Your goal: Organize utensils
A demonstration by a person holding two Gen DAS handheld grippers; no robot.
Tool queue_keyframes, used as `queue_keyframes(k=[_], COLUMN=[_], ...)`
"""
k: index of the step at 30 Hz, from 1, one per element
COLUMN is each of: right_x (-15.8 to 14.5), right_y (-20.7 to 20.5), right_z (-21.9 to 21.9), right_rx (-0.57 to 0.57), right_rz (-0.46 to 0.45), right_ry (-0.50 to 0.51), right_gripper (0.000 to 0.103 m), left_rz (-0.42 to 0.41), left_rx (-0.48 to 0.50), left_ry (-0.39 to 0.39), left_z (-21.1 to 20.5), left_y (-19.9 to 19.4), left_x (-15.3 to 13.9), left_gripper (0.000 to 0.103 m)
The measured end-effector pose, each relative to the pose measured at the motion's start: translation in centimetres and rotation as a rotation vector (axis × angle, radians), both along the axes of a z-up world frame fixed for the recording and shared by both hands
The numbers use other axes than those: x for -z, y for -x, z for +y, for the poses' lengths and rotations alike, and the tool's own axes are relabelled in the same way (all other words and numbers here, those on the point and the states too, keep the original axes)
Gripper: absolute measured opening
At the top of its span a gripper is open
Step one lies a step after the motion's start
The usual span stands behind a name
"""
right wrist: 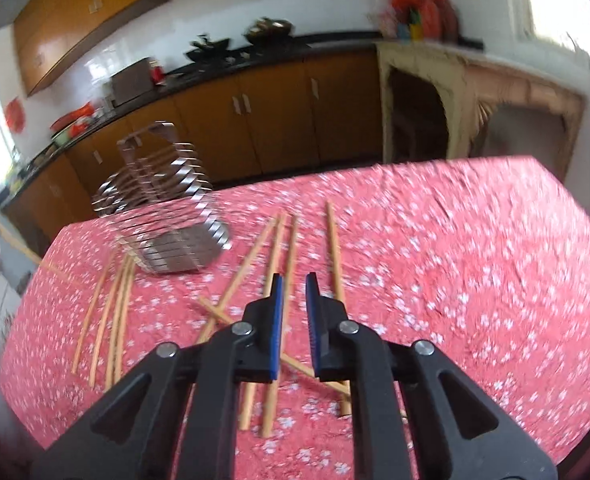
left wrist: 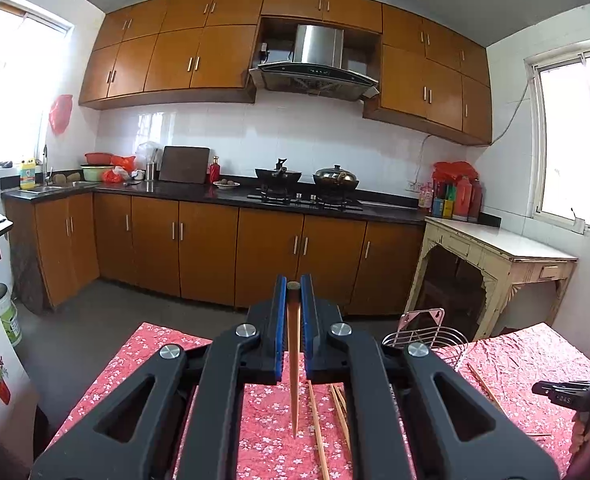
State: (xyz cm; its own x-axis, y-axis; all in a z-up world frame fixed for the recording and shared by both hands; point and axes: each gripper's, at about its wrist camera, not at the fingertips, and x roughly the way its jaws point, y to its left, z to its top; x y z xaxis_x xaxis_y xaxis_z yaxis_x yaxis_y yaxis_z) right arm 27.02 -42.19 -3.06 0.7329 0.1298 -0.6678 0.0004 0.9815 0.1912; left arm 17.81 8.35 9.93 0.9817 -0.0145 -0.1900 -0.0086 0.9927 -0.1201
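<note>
My left gripper (left wrist: 293, 285) is shut on one wooden chopstick (left wrist: 293, 360), held above the red flowered tablecloth (left wrist: 151, 352) with its thin end pointing back toward the camera. More chopsticks (left wrist: 319, 432) lie on the cloth below it. In the right wrist view, which is blurred, my right gripper (right wrist: 293, 280) is open and empty above several loose chopsticks (right wrist: 291, 248) spread on the cloth. A metal wire utensil holder (right wrist: 167, 208) stands at the table's far left; it also shows in the left wrist view (left wrist: 423, 334). Three more chopsticks (right wrist: 115, 312) lie left of it.
The table's far edge (right wrist: 335, 176) drops to the kitchen floor. Beyond are brown base cabinets (left wrist: 199, 248), a stove with two pans (left wrist: 307, 184), and a cream side table (left wrist: 503, 248) at the right. The other gripper's body (left wrist: 575, 388) shows at the right edge.
</note>
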Motion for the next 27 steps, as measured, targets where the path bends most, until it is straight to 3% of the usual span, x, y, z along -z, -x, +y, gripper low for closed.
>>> queue_keyframes(k=[5,10,19,24,27], right_x=[1.7,4.1,6.3,8.5,9.3], right_y=[0.8,1.6,5.5,5.5,5.3], right_z=[0.2,0.9,-4.5,-7.6,-9.2], right_rx=[-0.083,-0.128,0.087,0.218,0.280], right_rz=[0.043,0.123,0.231,0.300,0.293], right_ry=[-0.023,-0.159,-0.379,-0.483,-0.514], right_gripper=[0.015,0.018,0.020,0.021,0.020], left_rz=[0.000,0.007,0.019,0.025,0.026], left_rx=[0.003,0.007,0.010,0.009,0.007], left_ry=[-0.004,0.001,0.001,0.007,0.007], left_z=[0.0,0.0,0.5,0.6,0.7], left_y=[0.1,0.3,0.2,0.1,0.2], left_x=[0.1,0.6,1.1,1.4,1.5], left_gripper=[0.007,0.007,0.007,0.007,0.007])
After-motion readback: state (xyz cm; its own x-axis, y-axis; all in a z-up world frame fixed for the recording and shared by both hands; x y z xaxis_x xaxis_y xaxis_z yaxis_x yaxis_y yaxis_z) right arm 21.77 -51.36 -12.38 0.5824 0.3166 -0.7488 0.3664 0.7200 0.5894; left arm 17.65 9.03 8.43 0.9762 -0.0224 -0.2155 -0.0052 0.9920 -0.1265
